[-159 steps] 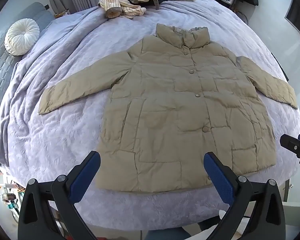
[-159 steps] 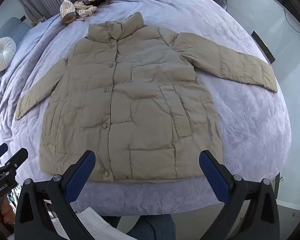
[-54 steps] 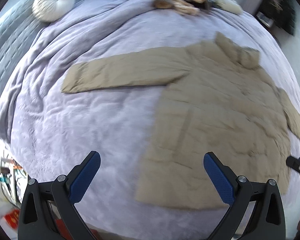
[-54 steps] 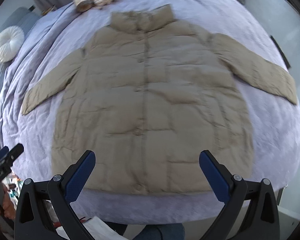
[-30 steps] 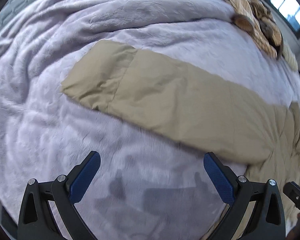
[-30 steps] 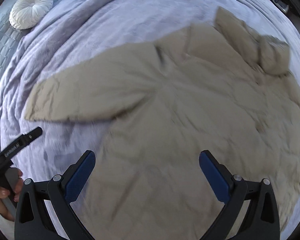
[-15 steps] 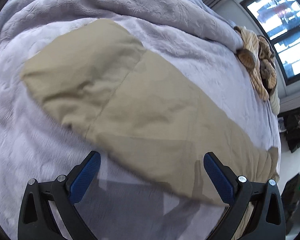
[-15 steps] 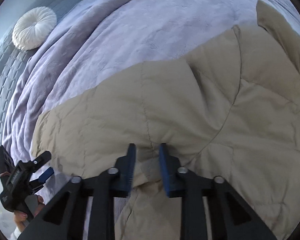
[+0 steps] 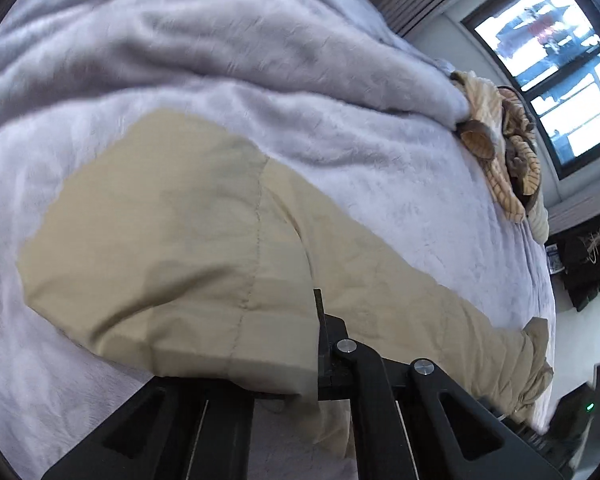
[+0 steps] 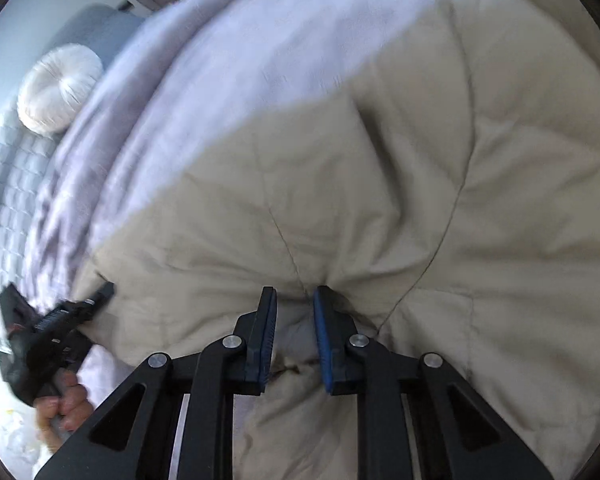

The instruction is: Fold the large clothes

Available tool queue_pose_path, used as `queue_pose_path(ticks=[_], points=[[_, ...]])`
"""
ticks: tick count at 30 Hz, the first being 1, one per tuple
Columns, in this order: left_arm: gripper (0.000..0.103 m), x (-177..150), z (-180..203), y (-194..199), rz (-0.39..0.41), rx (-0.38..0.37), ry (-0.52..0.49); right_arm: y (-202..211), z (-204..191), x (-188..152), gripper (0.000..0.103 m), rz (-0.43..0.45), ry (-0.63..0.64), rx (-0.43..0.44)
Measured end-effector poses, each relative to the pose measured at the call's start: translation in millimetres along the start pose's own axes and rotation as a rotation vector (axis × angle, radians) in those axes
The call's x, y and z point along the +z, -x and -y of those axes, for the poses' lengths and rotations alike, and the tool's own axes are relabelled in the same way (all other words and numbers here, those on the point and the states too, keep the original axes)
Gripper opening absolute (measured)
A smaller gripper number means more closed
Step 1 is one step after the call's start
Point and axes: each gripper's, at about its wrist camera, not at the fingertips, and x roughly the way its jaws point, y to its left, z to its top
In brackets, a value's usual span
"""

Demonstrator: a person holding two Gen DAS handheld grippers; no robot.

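Observation:
A tan padded jacket (image 10: 420, 180) lies flat on the bed. In the left wrist view its sleeve (image 9: 180, 240) runs across the blanket, and my left gripper (image 9: 318, 320) is shut on the sleeve's near edge close to the cuff. The cloth drapes over one finger and hides it. In the right wrist view my right gripper (image 10: 295, 312) is shut on a pinched-up fold of the jacket where the sleeve meets the body, blue pads (image 10: 269, 320) pressing the cloth. The left gripper (image 10: 104, 292) shows there too, at the sleeve end, with a hand (image 10: 64, 404) holding it.
A lilac-grey blanket (image 9: 340, 120) covers the bed. A heap of striped clothes (image 9: 496, 152) lies at its far side under a window (image 9: 560, 60). A round white cushion (image 10: 60, 88) rests against a grey quilted headboard (image 10: 8, 184). Dark items (image 9: 588, 264) stand beside the bed.
Both grippers dropped onto the jacket. The right jaws shut on a fold near the sleeve's root first; the left jaws, open half a second ago, have now shut on the sleeve end.

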Motion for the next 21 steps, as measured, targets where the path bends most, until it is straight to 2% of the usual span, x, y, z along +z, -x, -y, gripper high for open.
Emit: queue_pose_path(ticks=[3, 5, 7, 9, 11, 13, 14, 16, 19, 21], points=[[0.007, 4, -5, 14, 0.027, -0.023, 0.012, 18, 12, 18, 0.021, 0.064, -0.012, -0.038], [0.007, 5, -6, 16, 0.033, -0.028, 0.027, 11, 29, 29, 0.020, 0.045, -0.065, -0.036], [0.007, 5, -5, 16, 0.035, -0.018, 0.029, -6, 37, 35, 0.016, 0.012, -0.108, 0.005], [0.007, 1, -2, 22, 0.045, -0.003, 0.009, -27, 36, 40, 0.016, -0.021, -0.103, 0.045], [0.007, 1, 3, 28, 0.057, 0.006, -0.016, -37, 29, 42, 0.016, -0.020, -0.082, 0.038], [0.007, 1, 13, 39, 0.074, 0.002, -0.039, -36, 25, 44, 0.018, -0.025, -0.078, 0.049], [0.007, 1, 18, 44, 0.082, -0.004, -0.053, -30, 25, 42, 0.019, -0.030, -0.080, 0.082], [0.007, -1, 37, 58, 0.106, -0.015, -0.103, -21, 25, 39, 0.019, -0.040, -0.076, 0.113], [0.007, -11, 93, 84, 0.162, -0.036, -0.275, 8, 38, 20, 0.019, -0.046, -0.075, 0.134], [0.007, -24, 131, 97, 0.181, -0.076, -0.378, 30, 53, 7, 0.019, -0.038, -0.096, 0.143]])
